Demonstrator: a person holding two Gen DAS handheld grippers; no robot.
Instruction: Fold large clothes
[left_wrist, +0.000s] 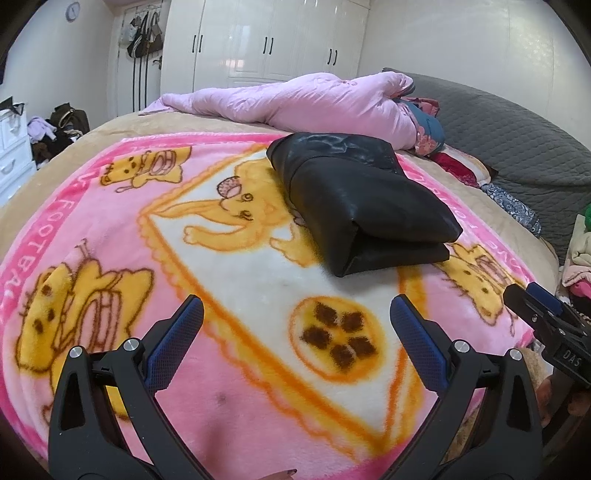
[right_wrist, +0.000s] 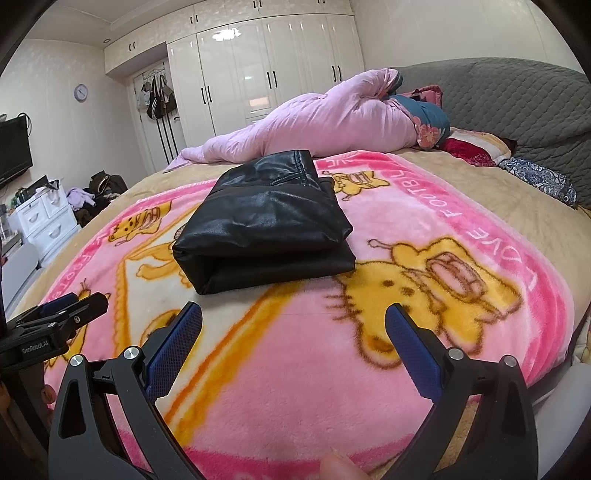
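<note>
The left tongs (left_wrist: 296, 308) and the right tongs (right_wrist: 293, 314) hover side by side, jaws spread wide, gripping nothing.

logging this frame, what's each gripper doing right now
Left gripper: open, holding nothing, above the pink blanket.
Right gripper: open, holding nothing, short of the folded black leather garment.

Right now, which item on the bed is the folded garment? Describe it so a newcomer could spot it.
Start from the pink cartoon blanket spread over the bed. Near its middle, in front of the long pale pink quilt, lies the black leather-look garment, folded into a thick rectangular stack. It is the only black, shiny item on the bed; everything around it is pastel or patterned, and neither open gripper touches it.
</note>
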